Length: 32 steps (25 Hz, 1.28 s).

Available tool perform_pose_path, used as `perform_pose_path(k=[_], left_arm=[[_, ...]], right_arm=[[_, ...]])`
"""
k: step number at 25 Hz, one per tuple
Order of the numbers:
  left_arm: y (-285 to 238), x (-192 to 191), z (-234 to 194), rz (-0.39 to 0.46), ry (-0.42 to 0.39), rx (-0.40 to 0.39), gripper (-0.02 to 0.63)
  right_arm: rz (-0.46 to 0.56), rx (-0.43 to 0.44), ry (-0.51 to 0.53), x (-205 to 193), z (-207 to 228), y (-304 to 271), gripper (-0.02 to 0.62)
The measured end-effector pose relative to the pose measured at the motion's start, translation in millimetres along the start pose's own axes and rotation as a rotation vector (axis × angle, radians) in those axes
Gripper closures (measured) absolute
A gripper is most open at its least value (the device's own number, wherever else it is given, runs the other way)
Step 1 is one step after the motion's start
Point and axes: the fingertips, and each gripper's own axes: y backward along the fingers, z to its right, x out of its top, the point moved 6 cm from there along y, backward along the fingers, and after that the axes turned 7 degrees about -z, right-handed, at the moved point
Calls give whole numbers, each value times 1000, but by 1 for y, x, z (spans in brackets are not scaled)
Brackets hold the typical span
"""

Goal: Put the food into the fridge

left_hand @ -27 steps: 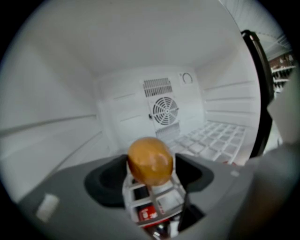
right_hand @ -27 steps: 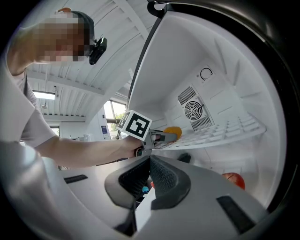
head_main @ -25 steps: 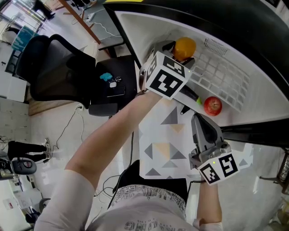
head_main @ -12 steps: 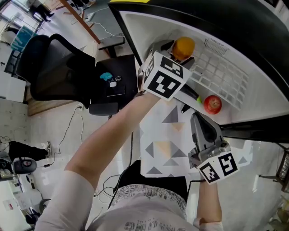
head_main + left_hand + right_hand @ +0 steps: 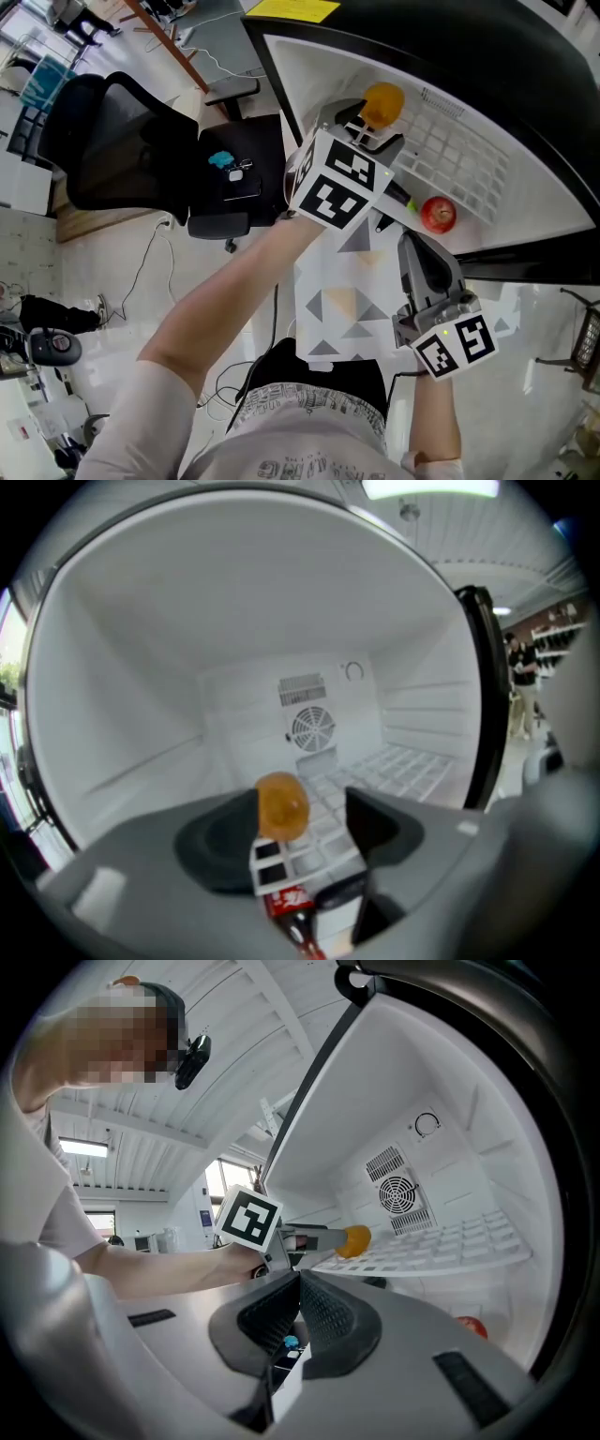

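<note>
Two grippers at the open fridge (image 5: 309,66): the left gripper (image 5: 302,816) has wide jaws closing around the orange (image 5: 281,805) on the wire shelf (image 5: 459,159). The right gripper (image 5: 298,1288), nearer, has its jaws together, empty.

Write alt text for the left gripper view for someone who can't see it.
An orange sits between the closing jaws of the left tool, at the front of a white wire shelf inside a fridge; a round fan vent shows behind.
</note>
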Motion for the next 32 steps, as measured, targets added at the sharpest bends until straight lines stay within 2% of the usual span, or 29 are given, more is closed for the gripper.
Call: perform_pose_path(k=[8,24,32], left_arm=[[31,-4,7,31,2,-17,411],[75,-12,18,54,2,-46,525],[102,-21,21,62,-8,-55,556]], right_arm=[[5,-25,2,13,-17,7,594],[25,-82,-10,18,-50,25,594],[35,-96,-4,18,-71,27,594]])
